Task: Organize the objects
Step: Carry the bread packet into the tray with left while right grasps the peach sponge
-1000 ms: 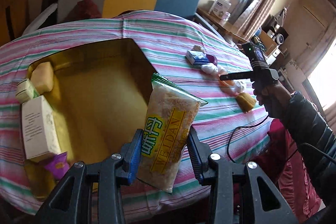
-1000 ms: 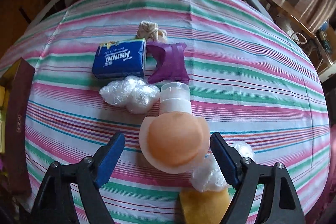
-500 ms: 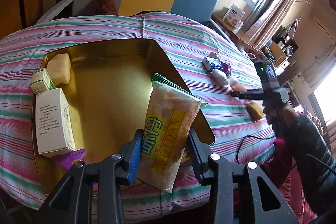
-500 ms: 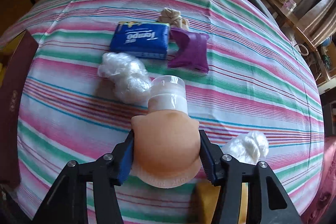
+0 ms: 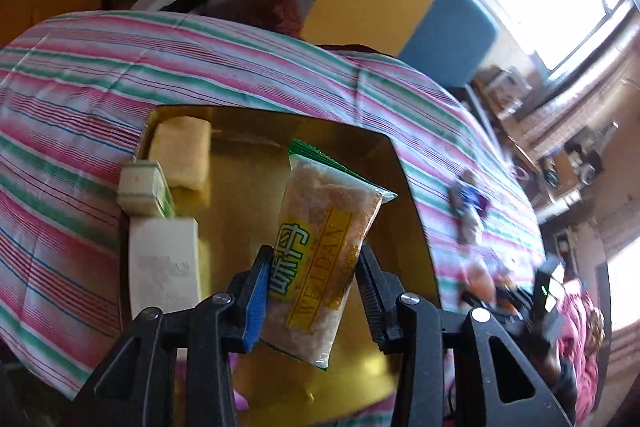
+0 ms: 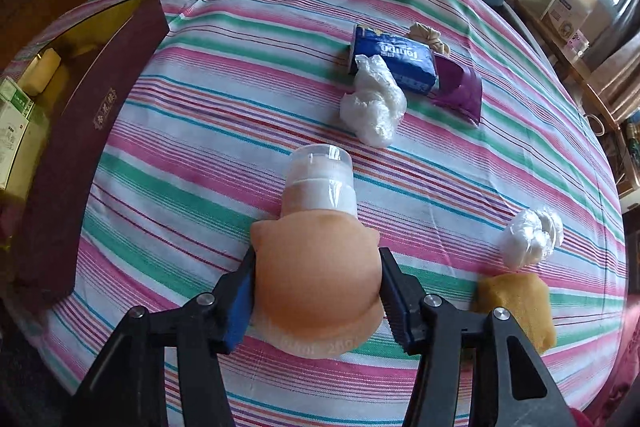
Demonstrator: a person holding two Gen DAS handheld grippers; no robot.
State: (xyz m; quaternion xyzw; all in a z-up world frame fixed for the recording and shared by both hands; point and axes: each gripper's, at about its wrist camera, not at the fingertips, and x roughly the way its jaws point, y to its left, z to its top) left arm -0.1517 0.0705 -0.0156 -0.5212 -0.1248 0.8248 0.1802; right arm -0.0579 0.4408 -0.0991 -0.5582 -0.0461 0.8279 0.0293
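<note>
My left gripper (image 5: pixel 312 291) is shut on a clear snack packet (image 5: pixel 324 247) with green and yellow print. It hangs upright over the gold-lined box (image 5: pixel 248 187). Along the box's left side lie a pale yellow sponge (image 5: pixel 182 153), a small green-and-white carton (image 5: pixel 144 189) and a taller white carton (image 5: pixel 164 265). My right gripper (image 6: pixel 316 291) is shut on a peach squeeze bottle (image 6: pixel 316 275) with a clear cap, held above the striped tablecloth (image 6: pixel 200 131). The box's maroon wall (image 6: pixel 80 147) stands to its left.
On the cloth beyond the bottle lie a blue tissue pack (image 6: pixel 394 61), a purple sachet (image 6: pixel 458 89), a beige scrunchie (image 6: pixel 428 37) and a white plastic wad (image 6: pixel 372 107). At the right sit another wad (image 6: pixel 528 237) and a yellow sponge (image 6: pixel 516 307). Chairs stand behind the table.
The right gripper closed on the peach bottle, lifted it and carried it left toward the box. The left gripper rolled and moved the packet over the box's gold floor.
</note>
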